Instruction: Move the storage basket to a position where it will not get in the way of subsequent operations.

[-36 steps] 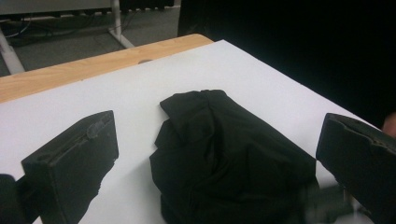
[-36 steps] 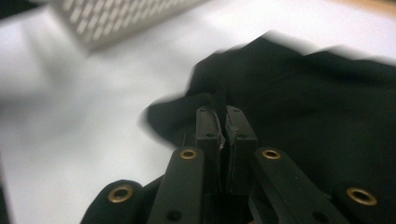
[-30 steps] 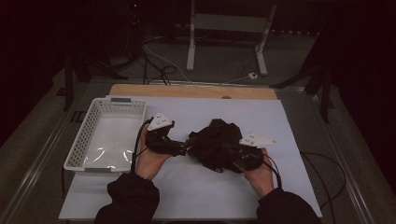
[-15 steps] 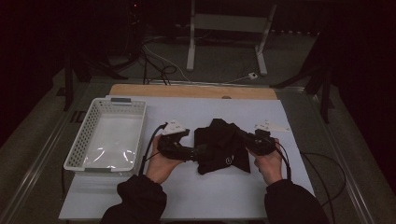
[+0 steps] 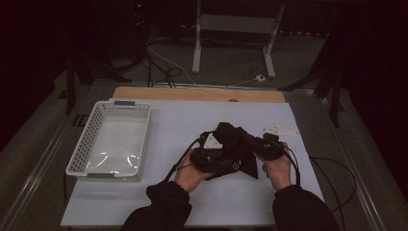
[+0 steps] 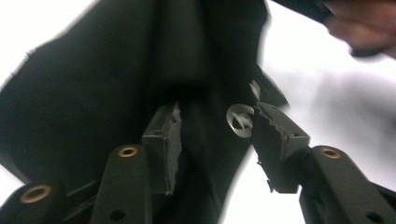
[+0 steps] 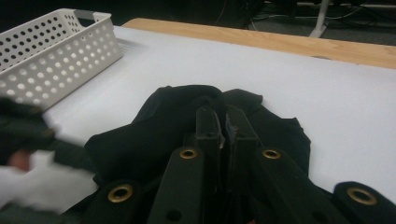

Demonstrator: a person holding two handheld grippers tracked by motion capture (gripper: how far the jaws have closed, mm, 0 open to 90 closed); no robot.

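A black cloth [image 5: 233, 139] lies bunched on the white table cover, right of centre. My right gripper [image 5: 255, 144] comes at it from the right. In the right gripper view its jaws stand pressed together on a raised fold of the cloth [image 7: 154, 121], so the right gripper [image 7: 223, 119] is shut on it. My left gripper [image 5: 225, 161] reaches in from the left at the cloth's near edge. In the left gripper view the left gripper [image 6: 217, 126] is open, jaws wide apart, with dark cloth [image 6: 116, 70] and a small white logo [image 6: 240, 120] between them.
A white perforated basket [image 5: 77, 154] stands at the table's left, also seen as the basket [image 7: 56, 60] in the right gripper view. A wooden strip [image 5: 192, 94] runs along the far edge. Cables [image 5: 332, 163] trail off to the right. A metal stand [image 5: 235, 21] rises behind the table.
My left gripper has moved right, toward the right gripper. The cloth, stretched between both grippers before, is now bunched narrower and further right.
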